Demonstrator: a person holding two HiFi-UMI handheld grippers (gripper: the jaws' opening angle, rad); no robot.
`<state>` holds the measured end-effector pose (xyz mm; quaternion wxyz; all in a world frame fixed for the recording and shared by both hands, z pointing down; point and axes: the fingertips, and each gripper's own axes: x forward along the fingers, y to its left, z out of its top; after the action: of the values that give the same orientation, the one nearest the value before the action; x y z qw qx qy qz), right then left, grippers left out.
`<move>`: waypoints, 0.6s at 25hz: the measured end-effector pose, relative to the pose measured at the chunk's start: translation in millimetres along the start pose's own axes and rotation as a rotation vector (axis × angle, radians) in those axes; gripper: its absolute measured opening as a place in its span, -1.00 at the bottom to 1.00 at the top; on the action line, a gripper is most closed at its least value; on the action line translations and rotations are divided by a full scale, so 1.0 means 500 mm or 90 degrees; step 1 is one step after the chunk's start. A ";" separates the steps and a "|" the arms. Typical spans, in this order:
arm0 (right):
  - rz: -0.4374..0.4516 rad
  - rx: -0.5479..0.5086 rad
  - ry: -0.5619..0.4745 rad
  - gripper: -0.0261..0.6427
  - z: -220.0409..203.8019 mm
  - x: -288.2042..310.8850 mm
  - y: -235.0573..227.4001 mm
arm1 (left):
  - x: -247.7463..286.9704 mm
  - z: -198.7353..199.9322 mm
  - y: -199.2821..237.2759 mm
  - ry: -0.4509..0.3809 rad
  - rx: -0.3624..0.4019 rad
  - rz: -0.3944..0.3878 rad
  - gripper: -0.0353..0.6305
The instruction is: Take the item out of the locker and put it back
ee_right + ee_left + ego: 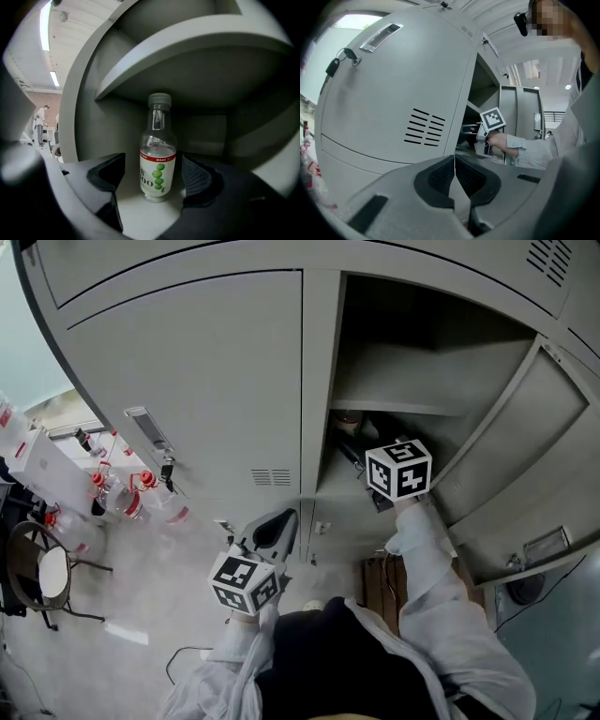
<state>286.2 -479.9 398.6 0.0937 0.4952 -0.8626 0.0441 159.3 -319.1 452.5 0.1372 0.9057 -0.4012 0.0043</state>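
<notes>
While the bottle (pixel 158 159) stands upright on the floor of the locker's (pixel 319 381) open compartment, just under the shelf (pixel 197 61), it is framed by the right gripper (pixel 153 164). Its fingers (pixel 197 176) are spread wide, one at 9 o'clock of the label and one at 3. A gap is seen on both sides, so nothing is gripped yet. The gripper is held roughly level and low, which is judged to suit a pinch across the labelled body and not the narrow neck. The bottle is clear and only partly filled, so a firm, square squeeze will be wanted, or it could be tipped against the back wall.

In the head view the door (pixel 525 465) is swung out toward 3 o'clock, which leaves the reach into the compartment clear. The left gripper (pixel 454 176) is parked at 7 o'clock, outside, facing the closed neighbouring door (pixel 393 93). Its fingers (pixel 438 176) are pressed together on nothing; it is judged idle and out of the way. The taking-out step is judged barely begun.
</notes>
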 end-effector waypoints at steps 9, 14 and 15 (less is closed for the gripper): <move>0.019 -0.024 0.024 -0.03 -0.005 0.061 -0.011 | -0.048 -0.004 0.015 -0.017 -0.038 0.095 -0.87; 0.051 0.003 0.036 -0.05 -0.004 0.053 -0.005 | -0.062 -0.008 0.007 -0.016 -0.048 0.124 -0.87; 0.057 0.018 0.035 -0.05 -0.003 0.050 -0.003 | -0.064 -0.008 0.006 -0.016 -0.049 0.129 -0.87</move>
<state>275.7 -501.4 405.3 0.1083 0.4559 -0.8803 0.0740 136.0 -296.8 453.3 0.1657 0.8543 -0.4926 -0.0087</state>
